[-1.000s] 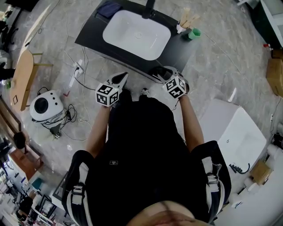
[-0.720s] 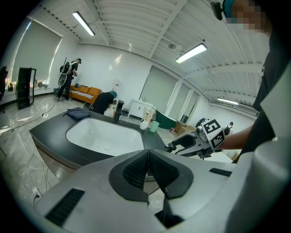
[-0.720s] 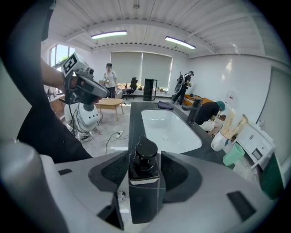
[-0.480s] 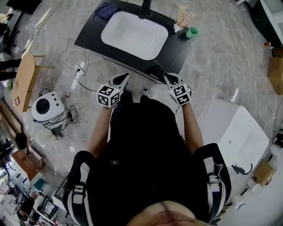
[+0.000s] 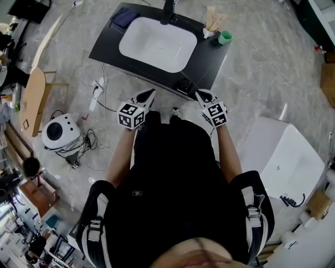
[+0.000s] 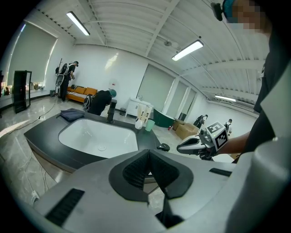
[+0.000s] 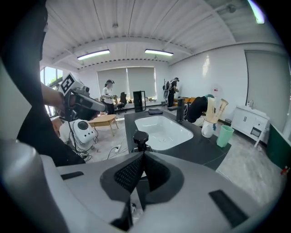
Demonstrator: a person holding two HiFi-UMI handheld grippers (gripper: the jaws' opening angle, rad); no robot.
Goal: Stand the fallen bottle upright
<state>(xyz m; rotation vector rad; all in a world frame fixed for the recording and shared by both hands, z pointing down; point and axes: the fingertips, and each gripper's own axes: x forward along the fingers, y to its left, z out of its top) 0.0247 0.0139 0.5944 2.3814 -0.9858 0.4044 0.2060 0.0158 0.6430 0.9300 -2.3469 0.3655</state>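
A small dark bottle [image 5: 184, 86] with a round cap stands upright at the near right corner of the black counter [image 5: 207, 60]. In the right gripper view the bottle [image 7: 140, 138] rises just beyond the jaw tips. My right gripper [image 5: 199, 93] has just been closing and is now shut, with nothing between its pads [image 7: 143, 154]. My left gripper [image 5: 151, 92] hovers off the counter's front edge, left of the bottle, jaws together and empty [image 6: 148, 153]. The left gripper view shows the bottle [image 6: 163, 147] next to the right gripper [image 6: 180, 146].
A white sink basin [image 5: 157, 44] with a dark faucet [image 5: 167, 10] fills the counter. A green cup [image 5: 225, 37] and a white holder of wooden utensils [image 5: 209, 23] stand at its far right, a dark cloth [image 5: 124, 17] far left. A white round appliance [image 5: 58, 133] and cables lie on the floor.
The right gripper's jaws went from wide open around the bottle to shut, and the gripper rolled and drew slightly back from the bottle. The left gripper drifted a little.
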